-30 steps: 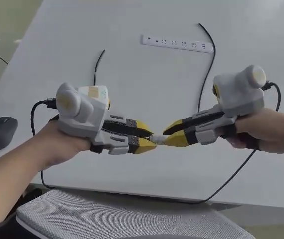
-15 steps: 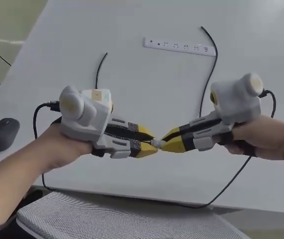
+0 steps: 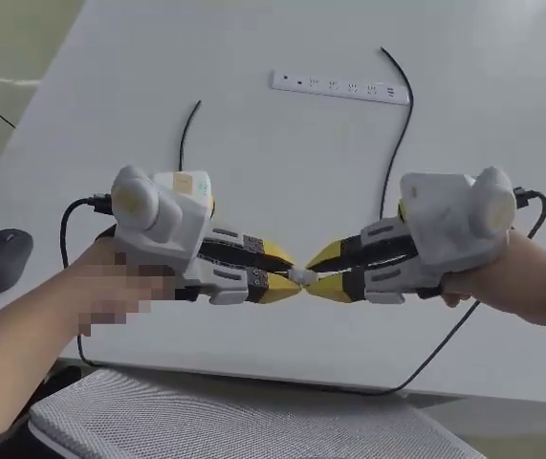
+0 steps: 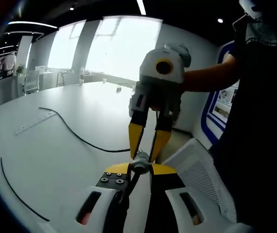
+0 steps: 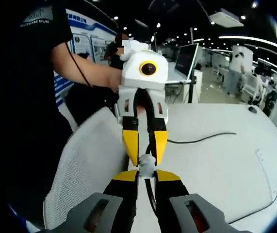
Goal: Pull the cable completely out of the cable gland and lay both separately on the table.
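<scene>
The left gripper (image 3: 287,278) and right gripper (image 3: 318,279) have white-and-grey bodies, black jaw arms and yellow tips. The pale grey cable gland (image 3: 303,277) carries a thin black cable (image 5: 150,193). The long white power strip (image 3: 341,86) matches the white table (image 3: 282,163). A black cord (image 3: 402,124) runs beside the strip. Nearer than the strip are a dark grey computer mouse (image 3: 2,258) and a grey mesh chair back (image 3: 253,421).

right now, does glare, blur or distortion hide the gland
Head view: even light, sharp, but the white gland nearly blends into the pale table. Left gripper view: fisheye bend, blown-out windows, gland clear. Right gripper view: fisheye bend, dark left side, gland slightly soft.
</scene>
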Action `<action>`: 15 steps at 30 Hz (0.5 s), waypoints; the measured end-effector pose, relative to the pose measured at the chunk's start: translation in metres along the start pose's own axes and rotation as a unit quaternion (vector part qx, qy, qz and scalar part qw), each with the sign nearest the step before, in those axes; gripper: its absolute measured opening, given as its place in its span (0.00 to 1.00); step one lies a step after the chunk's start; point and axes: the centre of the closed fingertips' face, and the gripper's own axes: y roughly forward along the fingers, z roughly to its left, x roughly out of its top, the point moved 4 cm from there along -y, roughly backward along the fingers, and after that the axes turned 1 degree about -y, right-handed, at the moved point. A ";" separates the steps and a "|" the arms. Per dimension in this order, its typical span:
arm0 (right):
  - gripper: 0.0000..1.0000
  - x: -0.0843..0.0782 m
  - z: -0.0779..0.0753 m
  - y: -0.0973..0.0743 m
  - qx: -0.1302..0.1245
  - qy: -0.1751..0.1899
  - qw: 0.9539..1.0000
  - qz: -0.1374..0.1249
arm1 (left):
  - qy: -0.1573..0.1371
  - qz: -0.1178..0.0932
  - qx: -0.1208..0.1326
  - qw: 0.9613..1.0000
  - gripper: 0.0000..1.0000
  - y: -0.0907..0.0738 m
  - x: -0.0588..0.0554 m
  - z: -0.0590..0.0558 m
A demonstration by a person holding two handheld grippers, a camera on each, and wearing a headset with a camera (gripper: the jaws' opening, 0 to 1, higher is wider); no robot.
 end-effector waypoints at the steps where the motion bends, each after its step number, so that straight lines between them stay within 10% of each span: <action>1: 0.07 -0.001 -0.001 0.000 -0.012 -0.015 1.000 0.007 | -0.002 -0.001 0.000 1.000 0.15 0.000 0.000 0.000; 15: 0.07 0.000 0.006 0.001 -0.118 -0.145 0.980 0.064 | -0.022 -0.013 0.003 1.000 0.15 0.000 0.002 0.000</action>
